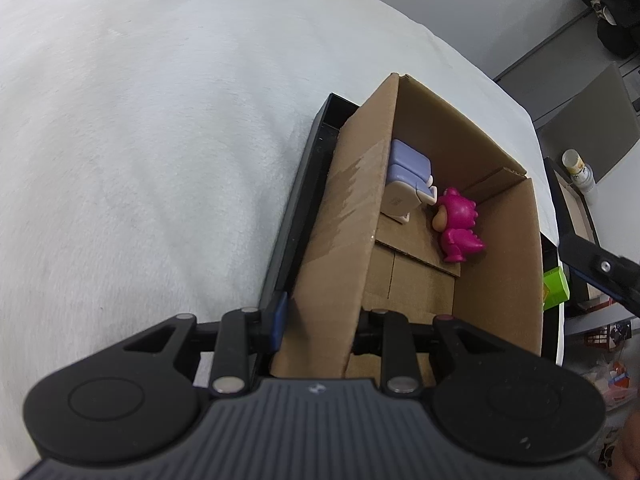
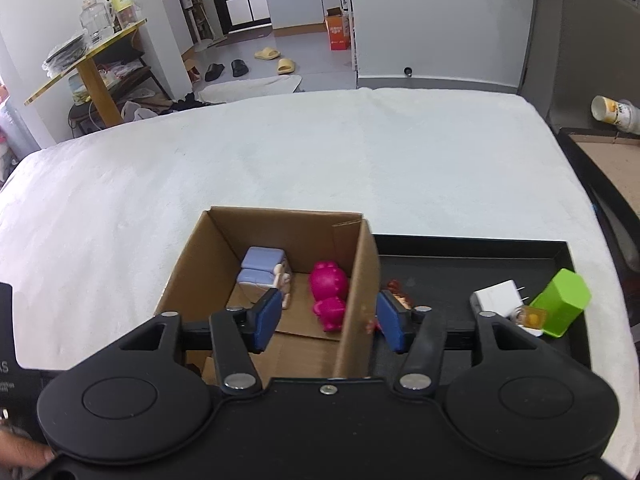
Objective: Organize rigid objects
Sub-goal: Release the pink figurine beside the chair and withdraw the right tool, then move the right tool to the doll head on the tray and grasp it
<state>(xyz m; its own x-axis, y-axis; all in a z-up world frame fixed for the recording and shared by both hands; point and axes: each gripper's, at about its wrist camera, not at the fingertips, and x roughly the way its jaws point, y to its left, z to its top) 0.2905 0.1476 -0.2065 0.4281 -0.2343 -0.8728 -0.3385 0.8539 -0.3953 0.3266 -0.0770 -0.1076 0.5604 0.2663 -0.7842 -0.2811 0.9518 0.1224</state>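
Only the right wrist view shows the white charger (image 2: 498, 295) on the black tray (image 2: 460, 252) (beside a green block (image 2: 562, 300)). Both grippers straddle cardboard box (image 1: 424, 184) walls: left gripper (image 1: 320, 322) and right gripper (image 2: 329, 320) spread, gripping nothing.

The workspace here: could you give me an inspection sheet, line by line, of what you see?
Surface: white cloth-covered table.
Job's things: cardboard box holding a pink figurine and a lilac-and-white block toy; black tray holding a green box, a white charger and a small reddish toy.
Clutter: bottle lying past the table's edge.
Grippers: left gripper straddles the box's wall; right gripper open, straddling the wall beside the tray.
Cables: nothing seen.
Surroundings: slippers, shelf.
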